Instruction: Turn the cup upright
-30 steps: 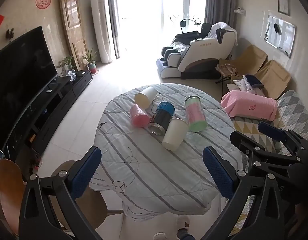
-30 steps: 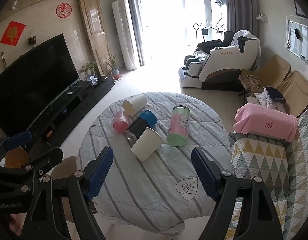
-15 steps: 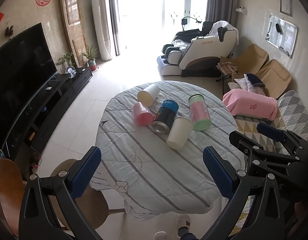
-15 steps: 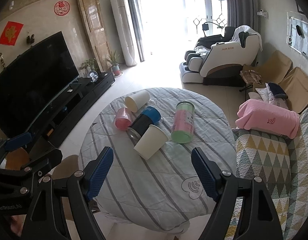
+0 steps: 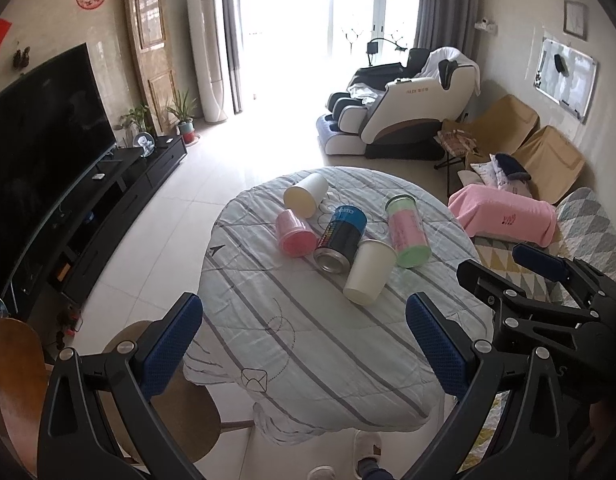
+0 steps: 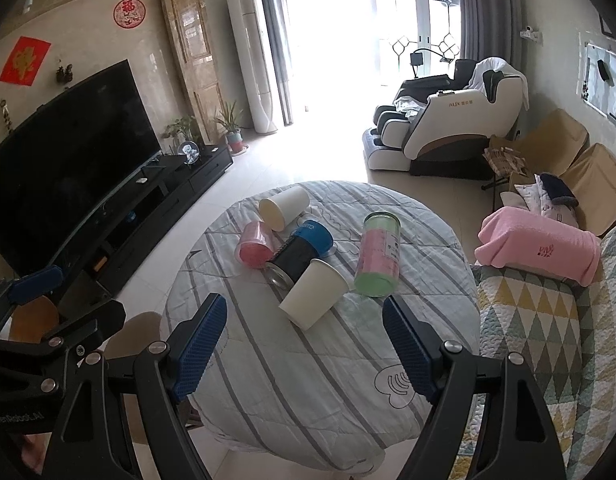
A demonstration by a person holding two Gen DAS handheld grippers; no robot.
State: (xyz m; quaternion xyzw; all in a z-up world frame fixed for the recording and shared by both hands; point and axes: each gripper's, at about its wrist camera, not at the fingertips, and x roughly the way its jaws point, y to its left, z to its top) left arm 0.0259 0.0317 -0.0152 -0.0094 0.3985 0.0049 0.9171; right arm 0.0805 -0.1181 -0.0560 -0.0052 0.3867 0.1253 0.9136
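Observation:
Several containers lie on their sides on a round table under a striped cloth. The nearest is a white paper cup. A second white cup lies at the far edge. A pink cup, a black and blue can and a pink and green jar lie between them. My left gripper is open and empty, above the near table edge. My right gripper is open and empty beside it.
A wooden stool stands at the table's near left. A sofa with a quilt and a pink towel is at the right. A TV on a black stand lines the left wall. A massage chair is behind the table.
Both grippers have moved a little closer to the table and stayed open. The cups have not moved.

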